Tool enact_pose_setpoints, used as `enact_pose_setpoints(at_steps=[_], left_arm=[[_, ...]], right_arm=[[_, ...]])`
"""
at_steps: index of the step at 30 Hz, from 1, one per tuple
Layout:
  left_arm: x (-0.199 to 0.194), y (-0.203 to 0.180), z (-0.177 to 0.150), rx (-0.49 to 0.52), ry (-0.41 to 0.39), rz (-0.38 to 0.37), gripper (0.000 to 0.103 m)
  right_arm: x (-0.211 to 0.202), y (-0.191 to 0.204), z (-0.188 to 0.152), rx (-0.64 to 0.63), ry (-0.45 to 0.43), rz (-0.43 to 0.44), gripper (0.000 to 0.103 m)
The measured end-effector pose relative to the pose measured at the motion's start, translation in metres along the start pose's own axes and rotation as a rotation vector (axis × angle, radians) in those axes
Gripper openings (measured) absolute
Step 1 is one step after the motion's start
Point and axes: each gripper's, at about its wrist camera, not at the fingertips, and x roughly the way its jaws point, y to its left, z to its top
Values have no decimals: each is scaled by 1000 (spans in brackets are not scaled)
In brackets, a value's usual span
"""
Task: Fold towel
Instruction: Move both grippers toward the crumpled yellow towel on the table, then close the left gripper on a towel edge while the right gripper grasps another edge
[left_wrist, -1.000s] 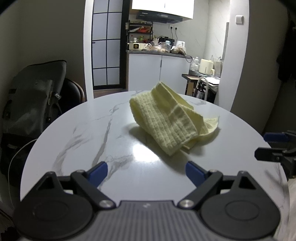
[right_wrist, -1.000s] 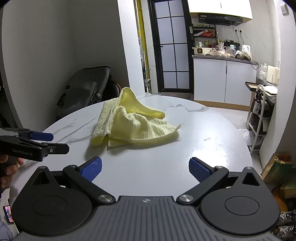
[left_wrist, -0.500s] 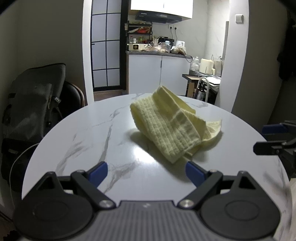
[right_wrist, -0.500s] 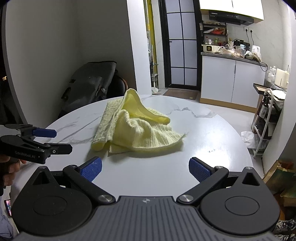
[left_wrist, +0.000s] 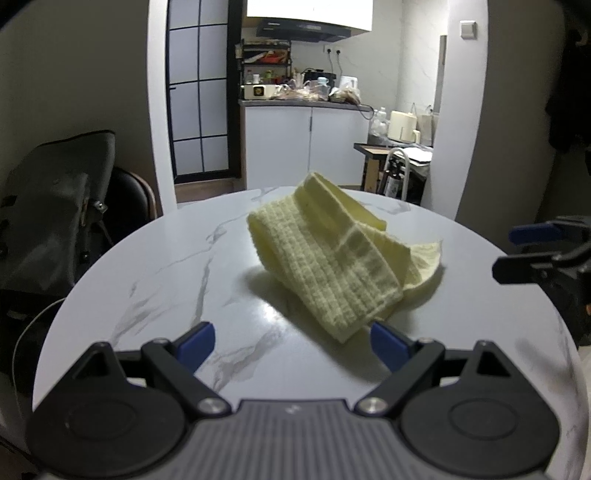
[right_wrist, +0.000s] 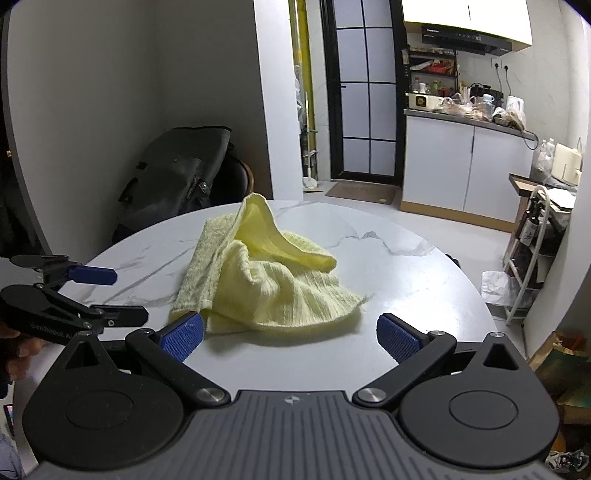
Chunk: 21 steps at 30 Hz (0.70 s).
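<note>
1. Towel (left_wrist: 332, 258): 1, pale yellow, crumpled in a loose heap near the middle of the round marble table (left_wrist: 166, 266).
2. Left hand-held gripper (left_wrist: 291, 341): released, jaws wide apart, just short of the towel's near edge.
3. Right hand-held gripper (right_wrist: 290, 334): released, empty, its left pad just beside the towel's corner.
4. Containers: 1 dark bag (right_wrist: 173, 181) beyond the table, contents not visible.

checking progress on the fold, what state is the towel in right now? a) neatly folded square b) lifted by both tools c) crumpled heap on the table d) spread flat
c: the towel lies bunched in a rumpled heap on the table, and the left tool and right tool are both open and hold nothing.
</note>
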Motion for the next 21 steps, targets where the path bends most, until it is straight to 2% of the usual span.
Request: enact_pose_setpoints(at_steps=[15,21], left_arm=[[16,-24,7,29,2,-35,93],[17,-29,7,16,-42,-50,93]], right_arm=[[0,-10,1,-7,-1,-14,102],[-2,-19,-3,3,7,-32,102]])
